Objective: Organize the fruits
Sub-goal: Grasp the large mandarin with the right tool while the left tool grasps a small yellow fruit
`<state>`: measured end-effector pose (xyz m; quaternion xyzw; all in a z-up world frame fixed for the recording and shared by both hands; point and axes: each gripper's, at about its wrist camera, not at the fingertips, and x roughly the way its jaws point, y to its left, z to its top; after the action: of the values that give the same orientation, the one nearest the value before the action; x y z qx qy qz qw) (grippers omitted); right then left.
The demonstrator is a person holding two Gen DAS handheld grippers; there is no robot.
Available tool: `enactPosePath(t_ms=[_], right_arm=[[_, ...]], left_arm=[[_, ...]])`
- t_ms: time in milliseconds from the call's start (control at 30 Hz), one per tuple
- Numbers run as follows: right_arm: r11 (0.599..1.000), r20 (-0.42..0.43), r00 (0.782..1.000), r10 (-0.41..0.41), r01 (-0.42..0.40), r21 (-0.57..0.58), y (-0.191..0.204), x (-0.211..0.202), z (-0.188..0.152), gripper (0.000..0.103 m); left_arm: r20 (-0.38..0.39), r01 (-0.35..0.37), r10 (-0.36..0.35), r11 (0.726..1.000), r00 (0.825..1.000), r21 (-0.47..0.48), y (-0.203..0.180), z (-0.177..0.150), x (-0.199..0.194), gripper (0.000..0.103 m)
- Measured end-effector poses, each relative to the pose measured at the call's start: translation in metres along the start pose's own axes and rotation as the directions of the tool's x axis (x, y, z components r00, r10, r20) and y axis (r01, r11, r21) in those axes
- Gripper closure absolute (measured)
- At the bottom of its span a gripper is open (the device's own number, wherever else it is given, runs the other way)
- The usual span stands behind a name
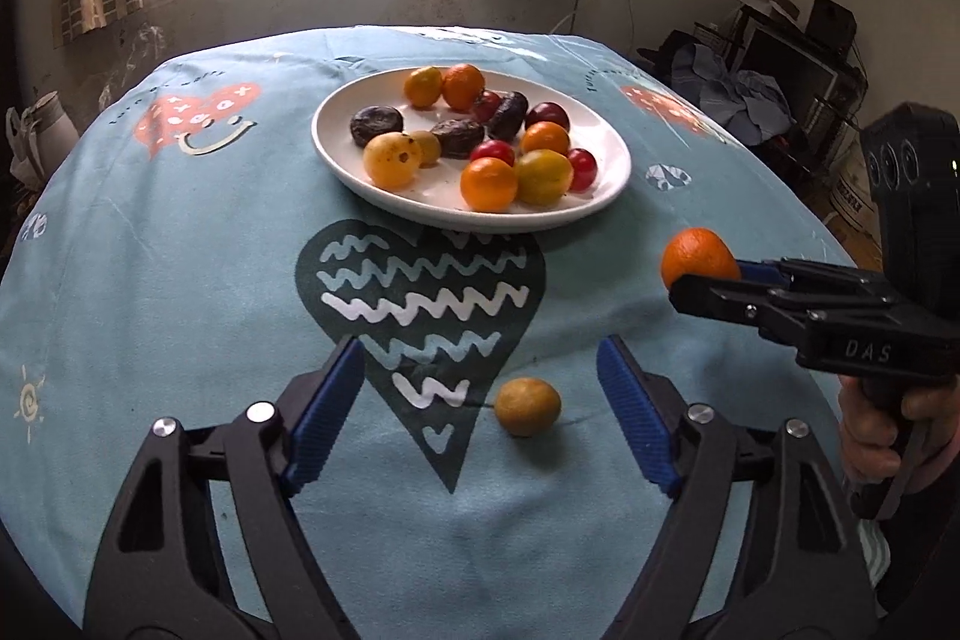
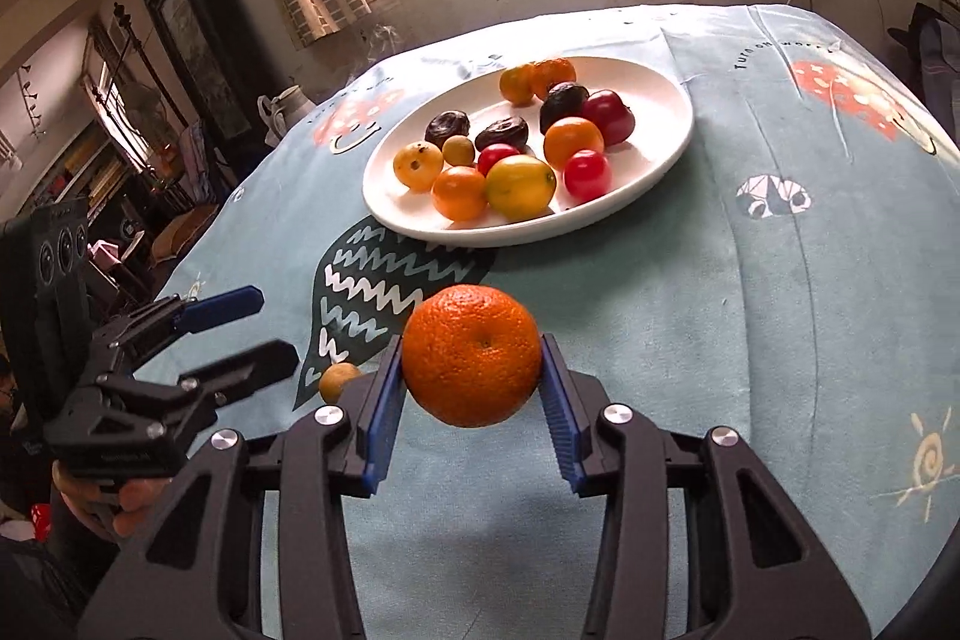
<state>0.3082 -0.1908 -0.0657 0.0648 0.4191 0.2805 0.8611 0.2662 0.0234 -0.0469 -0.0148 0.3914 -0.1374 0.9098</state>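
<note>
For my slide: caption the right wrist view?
Right gripper holds an orange above the tablecloth, facing the fruit plate.

Left gripper (image 1: 480,400) jaws apart; right gripper (image 2: 472,364) clamped

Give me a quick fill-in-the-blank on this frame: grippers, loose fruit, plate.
1. The right gripper is shut on the ____.
2. The left gripper is ____, holding nothing.
3. The small yellow-brown fruit lies on the ____, not on the plate.
4. The white plate sits beyond the dark ____ printed on the cloth.

Missing: orange; open; tablecloth; heart
</note>
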Motion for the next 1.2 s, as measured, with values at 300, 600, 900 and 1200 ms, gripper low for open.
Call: enactPosePath(t_ms=[300, 600, 900, 1200], right_arm=[[1.0, -0.02, 1.0, 0.001, 0.0, 0.022, -0.004, 0.002, 0.001, 0.059], [1.0, -0.018, 1.0, 0.002, -0.002, 0.019, -0.003, 0.002, 0.001, 0.059], [1.0, -0.021, 1.0, 0.0, 0.001, 0.022, -0.004, 0.002, 0.0, 0.059], [1.0, -0.004, 1.0, 0.031, -0.031, -0.001, -0.002, -0.001, -0.001, 0.059]], left_arm=[[-0.105, 0.017, -0.008, 0.996, 0.994, 0.088, -0.022, -0.015, 0.028, 0.065], [-0.133, -0.006, 0.018, 0.995, 0.991, 0.097, -0.021, -0.017, 0.037, 0.07], [-0.13, 0.0, 0.012, 0.996, 0.991, 0.091, -0.02, -0.017, 0.038, 0.073], [-0.088, 0.034, -0.033, 0.999, 0.996, 0.014, -0.01, -0.009, 0.014, 0.073]])
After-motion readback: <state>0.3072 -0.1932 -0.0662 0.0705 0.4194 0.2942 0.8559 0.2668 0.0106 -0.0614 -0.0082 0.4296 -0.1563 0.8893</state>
